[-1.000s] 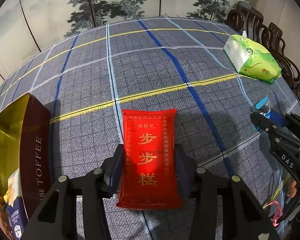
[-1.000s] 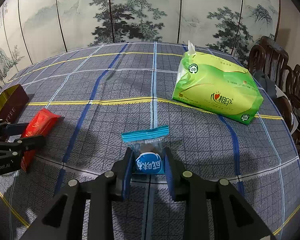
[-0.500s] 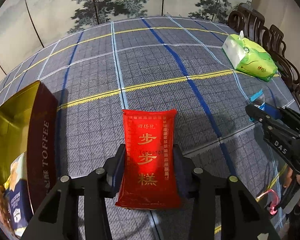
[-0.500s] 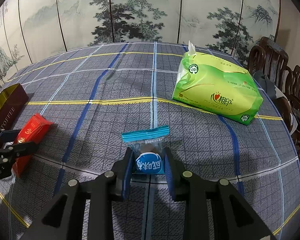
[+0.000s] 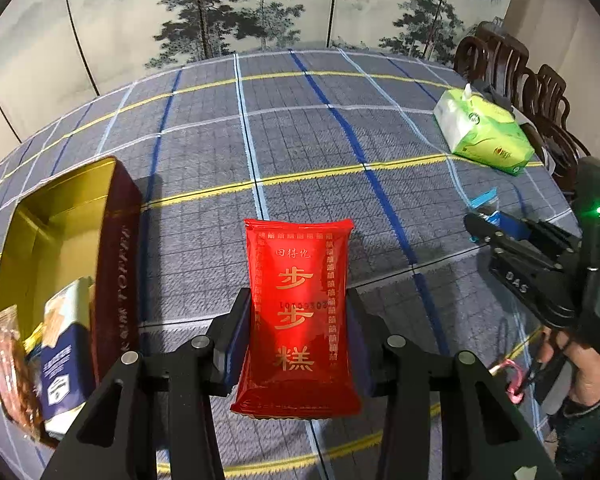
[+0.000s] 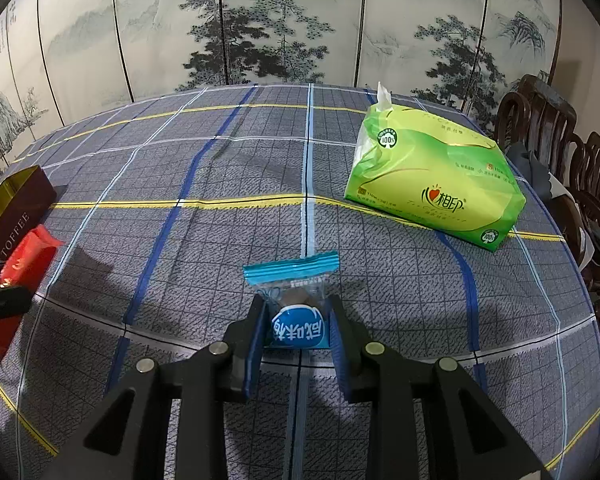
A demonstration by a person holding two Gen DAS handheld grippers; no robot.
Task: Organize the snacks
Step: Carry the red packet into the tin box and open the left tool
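Surface (image 6: 220,168) is covered w/ a grey plaid cloth crossed by blue, yellow and white lines; a painted folding screen (image 6: 260,32) of pines and hills is seen behind it at 12 o'clock, dark wooden chairs (image 6: 548,128) at 2–3 o'clock.

Left view: the red snack packet (image 5: 298,312) is gripped by the left gripper (image 5: 298,340), jaws clenched on both long edges, packet pointing to 12 o'clock and apparently lifted off the cloth, though contact can't be confirmed. A maroon TOFFEE tin (image 5: 116,248) w/ gold interior is seen at 9 o'clock, just beside the packet, w/ several snack packs (image 5: 60,340) inside its near end. The right gripper (image 5: 496,232) is seen at 3 o'clock, well apart.

Right view: a small blue-and-clear snack pouch (image 6: 294,300) is held by the right gripper (image 6: 296,332), jaws clenched on its lower half, blue sealed edge pointing to 12 o'clock. A green tissue pack (image 6: 432,184) lies on the cloth at 1–2 o'clock, apart from the pouch.
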